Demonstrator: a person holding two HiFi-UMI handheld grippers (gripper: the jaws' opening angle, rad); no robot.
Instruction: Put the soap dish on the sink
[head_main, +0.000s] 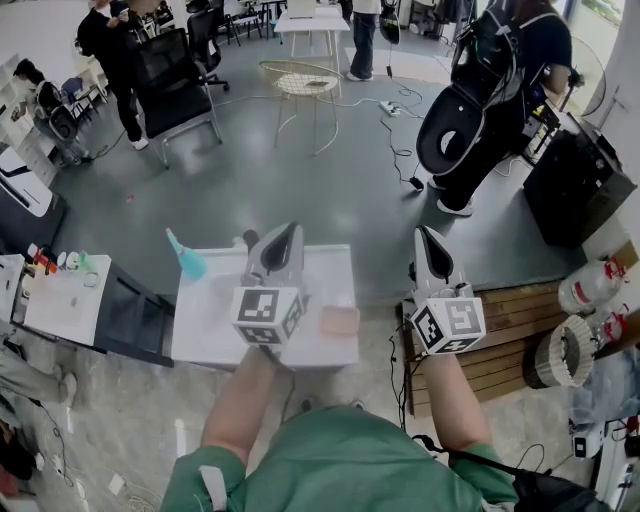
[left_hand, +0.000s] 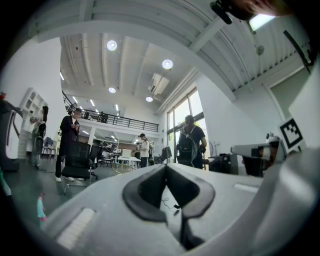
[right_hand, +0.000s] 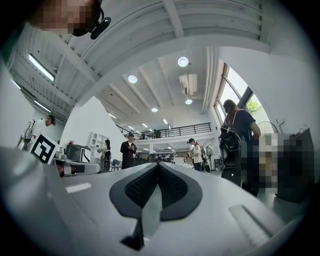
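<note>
We find the left gripper (head_main: 284, 231) and right gripper (head_main: 428, 236) with jaws pressed together, empty. Soap dish (head_main: 340, 320) lies behind the tips, between both, near the bench's (head_main: 210, 335) right edge. Open floor (head_main: 300, 190) lies ahead.

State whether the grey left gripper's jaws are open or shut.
Shut: the grey left gripper shows dark pads meeting at the tips, nothing between.

Sink top (head_main: 205, 320) middle hidden behind left gripper (head_main: 285, 235); soap dish (head_main: 340, 320) too small for detail.
</note>
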